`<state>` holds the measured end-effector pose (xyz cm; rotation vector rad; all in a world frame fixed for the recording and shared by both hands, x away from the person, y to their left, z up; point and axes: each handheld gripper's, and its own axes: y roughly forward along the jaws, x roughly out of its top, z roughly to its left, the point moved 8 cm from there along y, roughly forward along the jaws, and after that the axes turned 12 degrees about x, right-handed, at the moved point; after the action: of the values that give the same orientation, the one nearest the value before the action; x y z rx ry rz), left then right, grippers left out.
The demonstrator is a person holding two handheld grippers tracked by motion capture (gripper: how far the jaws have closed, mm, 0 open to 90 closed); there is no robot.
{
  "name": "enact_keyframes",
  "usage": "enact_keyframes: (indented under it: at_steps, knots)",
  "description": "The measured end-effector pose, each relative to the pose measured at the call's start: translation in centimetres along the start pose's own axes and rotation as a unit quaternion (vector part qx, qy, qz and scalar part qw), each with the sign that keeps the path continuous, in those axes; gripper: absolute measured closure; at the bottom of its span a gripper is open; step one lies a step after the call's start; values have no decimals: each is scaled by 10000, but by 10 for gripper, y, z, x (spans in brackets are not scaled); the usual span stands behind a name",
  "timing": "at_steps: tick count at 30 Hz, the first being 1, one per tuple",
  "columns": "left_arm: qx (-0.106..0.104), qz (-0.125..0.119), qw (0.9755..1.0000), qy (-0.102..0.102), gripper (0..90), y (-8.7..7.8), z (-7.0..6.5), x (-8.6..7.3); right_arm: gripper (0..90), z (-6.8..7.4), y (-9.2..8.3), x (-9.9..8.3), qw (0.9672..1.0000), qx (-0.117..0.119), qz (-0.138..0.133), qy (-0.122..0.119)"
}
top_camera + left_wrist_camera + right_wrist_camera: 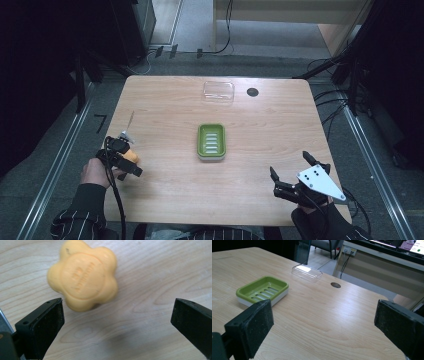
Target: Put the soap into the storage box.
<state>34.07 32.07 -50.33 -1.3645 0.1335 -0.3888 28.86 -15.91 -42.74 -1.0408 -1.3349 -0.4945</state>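
We are looking down on a light wooden table (165,100) with a person's two forearms in striped sleeves coming in from the near edge. In the middle of the table a green soap dish (211,142) with a slotted insert is sitting on a white base. Farther back, a clear plastic lid (218,92) is lying flat, and just beside it to the right a small dark round hole (252,92) is showing in the tabletop.

Near the left edge, the left gripper (127,152) is hanging over an orange flower-shaped soap bar (83,276). In the left gripper view its jaws are standing wide apart, and the soap is lying on the wood ahead of them, nearer the left jaw, touched by neither. The bar is carrying embossed lettering that is coming out too blurred for us to read. Just beyond this gripper in the high view, a thin pale stick-like object (130,120) is lying on the table; we are unable to tell what it is.

At the near right corner, the right gripper (290,166), topped by its grey three-cornered plate, is being held above bare wood, well apart from the dish. Its jaws are spread wide and gripping nothing; in its own view they are framing the dish, the lid and the hole.
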Motion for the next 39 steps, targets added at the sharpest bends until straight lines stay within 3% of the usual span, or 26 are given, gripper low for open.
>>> enact_keyframes:
  at_steps: [10,20,39]
  knots:
    - [-24,-14,9996,-295,0,8,14,14,27,0,0,0,10000,-3,0,-6]
    - [23,109,9995,-306,0,21,20,25,27,0,-1,0,10000,-22,13,5]
    - [21,308,9993,-192,0,36,25,30,27,-1,-2,-1,10000,-25,1,-1]
